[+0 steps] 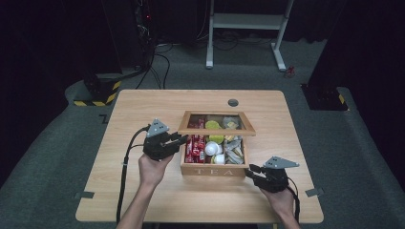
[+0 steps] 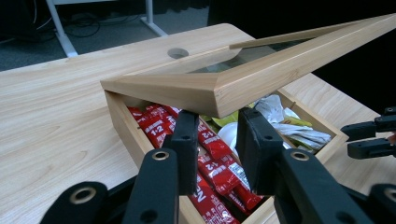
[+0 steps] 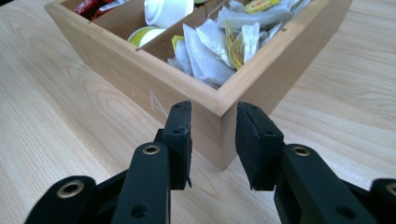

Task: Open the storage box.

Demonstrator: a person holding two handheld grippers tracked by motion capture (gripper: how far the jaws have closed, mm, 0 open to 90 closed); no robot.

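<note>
My left jaws are clamped on the front corner of the glass-paned lid (image 2: 261,74), holding it tilted half-raised above the wooden tea box (image 1: 213,169) in mid-counter. My right jaws pinch the box's near right corner. Left gripper (image 2: 217,140), right gripper (image 3: 212,140). Red sachets (image 2: 212,158) lie inside, paper tea bags (image 3: 210,46) too.

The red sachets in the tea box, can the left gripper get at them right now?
Probably yes. The lid is lifted on its hinge, so the red sachets lie uncovered just beyond the left gripper. Its jaws would first have to open and dip under the lid's front edge.
</note>
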